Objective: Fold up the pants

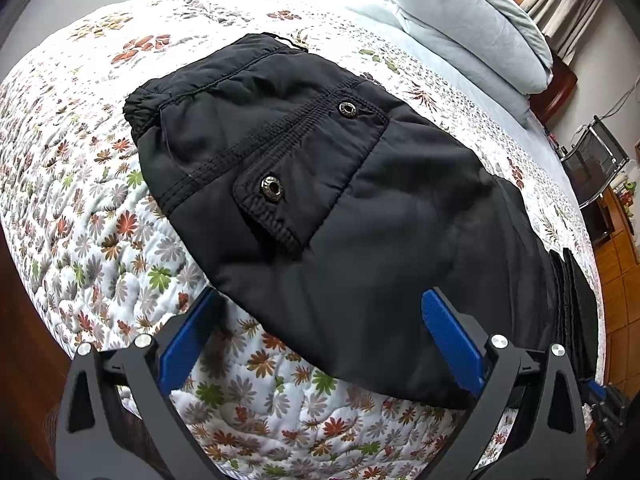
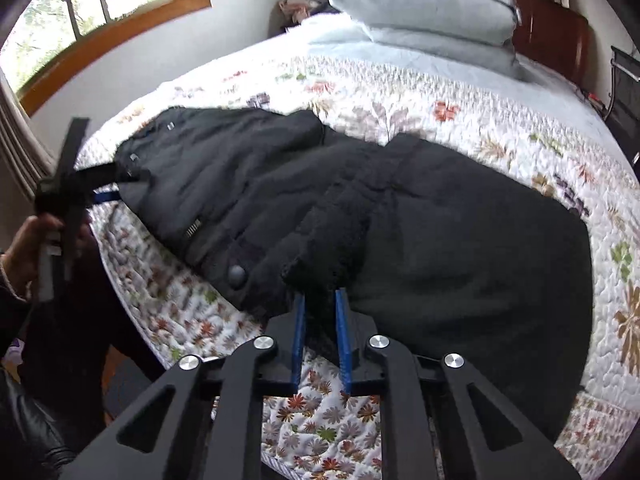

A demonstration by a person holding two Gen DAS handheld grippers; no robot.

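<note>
Black pants (image 1: 320,184) lie on the floral quilt, waistband far left, two flap pockets with metal snaps facing up. My left gripper (image 1: 320,304) is open, its blue fingers (image 1: 448,332) straddling the near edge of the fabric without holding it. In the right wrist view the pants (image 2: 460,240) lie bunched and doubled over. My right gripper (image 2: 320,300) is nearly shut, its blue fingers (image 2: 299,332) pinching a thick fold of the black fabric at the near edge. The left gripper (image 2: 68,184) also shows at the far left, held in a hand.
The floral quilt (image 1: 100,208) covers the bed. Pale blue pillows (image 1: 472,28) are stacked at the head by a wooden headboard (image 2: 552,32). A window (image 2: 88,12) is at the left, a metal chair (image 1: 592,164) and wooden floor at the right.
</note>
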